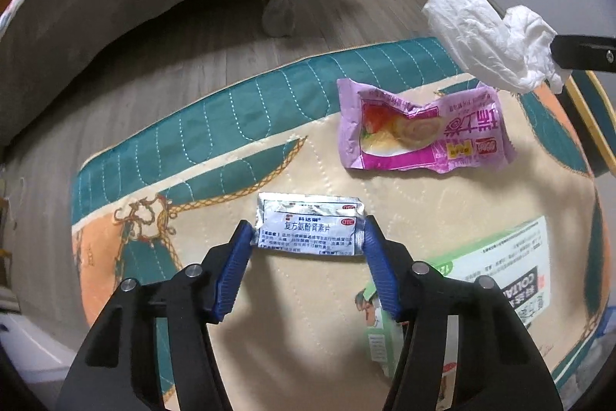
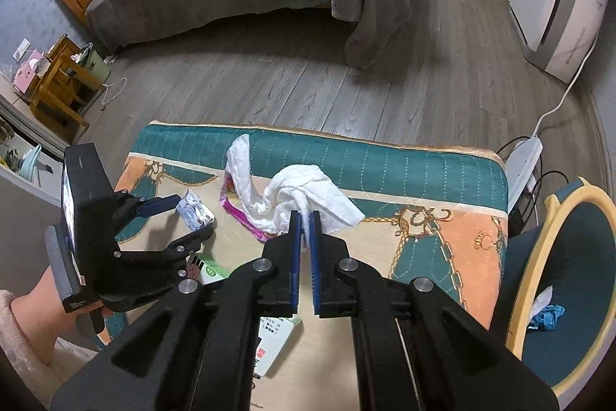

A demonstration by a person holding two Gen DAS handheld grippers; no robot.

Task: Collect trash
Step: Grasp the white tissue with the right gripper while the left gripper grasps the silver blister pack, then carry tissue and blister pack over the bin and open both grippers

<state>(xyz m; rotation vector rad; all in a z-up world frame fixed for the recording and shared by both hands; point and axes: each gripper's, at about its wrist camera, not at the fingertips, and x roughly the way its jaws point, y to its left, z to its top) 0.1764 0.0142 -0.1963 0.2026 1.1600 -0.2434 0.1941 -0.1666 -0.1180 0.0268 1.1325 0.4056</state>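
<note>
Down through the left wrist camera, I see my left gripper (image 1: 308, 237) set around a silver medicine sachet (image 1: 310, 228) that lies flat on the quilted mat (image 1: 238, 126), toward its near middle. Both blue pads (image 1: 231, 276) touch the sachet's short ends, so I have it clamped at a middling width. Beyond it, closer to the mat's far teal border, lies a crumpled pink snack wrapper (image 1: 419, 130). By the mat's near right edge sits a green and white medicine box (image 1: 500, 276), partly behind my right-hand finger. Off the far right corner, a wad of white tissue (image 1: 489, 37) hangs in the air from a black gripper tip.

Through the right wrist camera, my right gripper (image 2: 305, 237) is pinched nearly closed on the white tissue (image 2: 308, 191), which bunches and trails above the pink wrapper (image 2: 246, 214). At the mat's (image 2: 442, 176) left side the left gripper (image 2: 192, 216) straddles the sachet (image 2: 194, 212), with a hand (image 2: 50, 307) and pale fluffy sleeve behind it. A round teal bin (image 2: 569, 280) stands just off the mat's right edge, blue and white scraps inside.
</note>
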